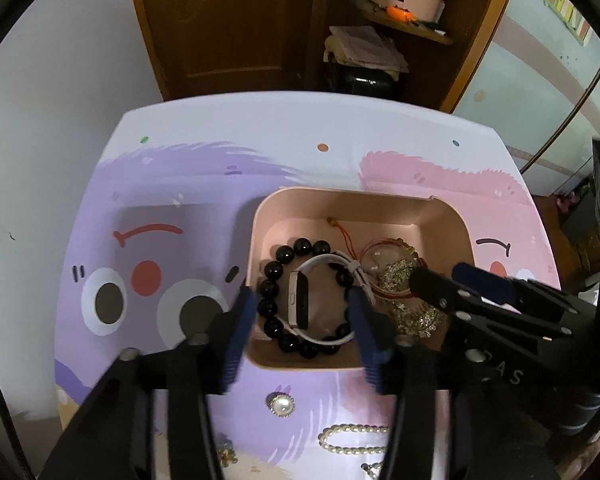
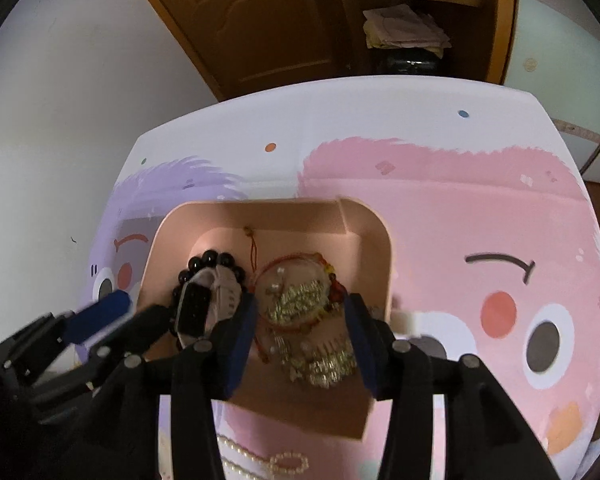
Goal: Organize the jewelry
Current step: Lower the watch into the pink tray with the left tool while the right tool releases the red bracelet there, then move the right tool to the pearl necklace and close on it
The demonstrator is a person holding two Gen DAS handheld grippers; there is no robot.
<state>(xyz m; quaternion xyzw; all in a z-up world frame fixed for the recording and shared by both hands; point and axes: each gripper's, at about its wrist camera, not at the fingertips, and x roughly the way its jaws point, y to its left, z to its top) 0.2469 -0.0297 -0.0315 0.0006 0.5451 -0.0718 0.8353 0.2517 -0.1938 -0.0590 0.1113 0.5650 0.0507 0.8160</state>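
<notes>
Pink plastic fills our view: the open pink tray (image 1: 260,240) sits in the middle of the tabletop (image 1: 228,128), and the jewelry lies inside it. On its left side we see a black bead bracelet (image 1: 269,288) in a ring, with a white smart band (image 1: 298,304) lying across it, dark screen up. On the right side a red cord bracelet (image 1: 380,246) circles a heap of gold chain (image 1: 398,276), and a gold hair comb (image 2: 332,364) lies toward the near wall. Our left hand-held gripper (image 1: 300,316) hangs right over the beads and band, jaws spread apart and pressing on nothing; the blue pads straddle the band and we see daylight on both sides. Our right hand-held gripper (image 2: 300,320) is the same story over the gold heap, jaws parted, nothing pinched between them. Outside the tray, on the near stretch of the cartoon-face tabletop, a round pearl brooch (image 1: 281,405) and a pearl strand (image 1: 352,438) lie loose, well apart from the tray's contents. Beyond the far edge stand a brown wooden door (image 1: 228,20) and a shelf (image 1: 412,26) stacked with papers.
</notes>
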